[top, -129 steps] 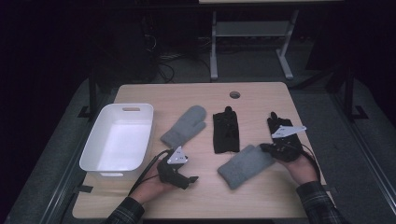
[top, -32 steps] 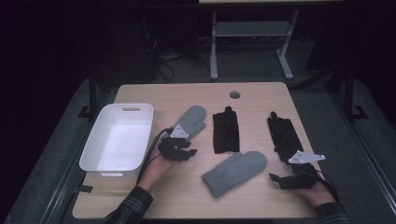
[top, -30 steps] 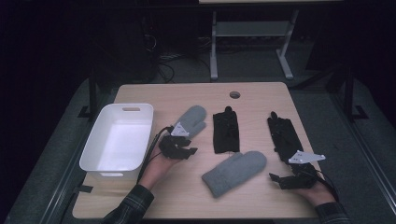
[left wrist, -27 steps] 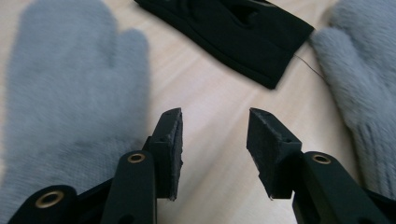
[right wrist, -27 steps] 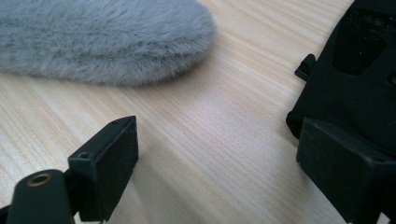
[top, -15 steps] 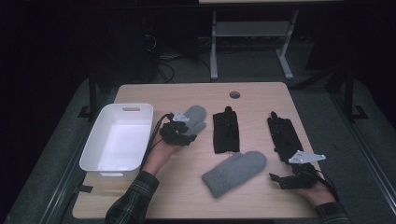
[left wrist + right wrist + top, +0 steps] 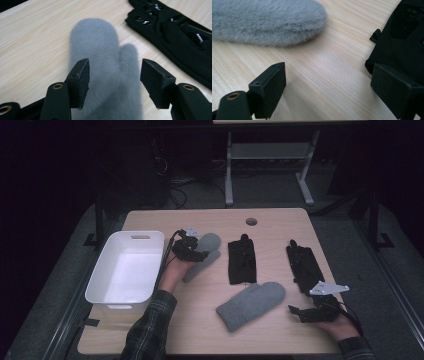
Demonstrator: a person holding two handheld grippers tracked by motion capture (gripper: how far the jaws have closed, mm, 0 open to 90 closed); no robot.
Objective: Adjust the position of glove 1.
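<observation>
Fingers point(image 7: 80, 82) of the left gripper point(image 7: 191, 248) stand apart over the grey mitten point(image 7: 105, 75) at centre frame in the left gripper view; the jaws have just been opening, the mitten lies between them, and neither pad presses on it. In the high view this mitten point(image 7: 202, 255) lies left of centre on the table point(image 7: 280, 220), just right of the white bin point(image 7: 125, 270).

Step in hand, as judged: positioning for a grasp on this mitten, probably to move it into the bin. Next move: lower the jaws, close on the fabric across its width, then lift clear. The soft pile may slip, so take a deep bite.

Right gripper point(image 7: 312, 310) rests at lower right of the high view, jaws wide apart and holding nothing; in the right gripper view a second grey mitten point(image 7: 267, 22) lies at upper left and a black glove point(image 7: 402, 42) at the right edge.

Count, high view:
- Grey mittens: two; the second point(image 7: 252, 305) lies at lower centre.
- Black gloves: two, one point(image 7: 242, 261) at centre, one point(image 7: 305, 267) to its right.
- White bins: one.
</observation>
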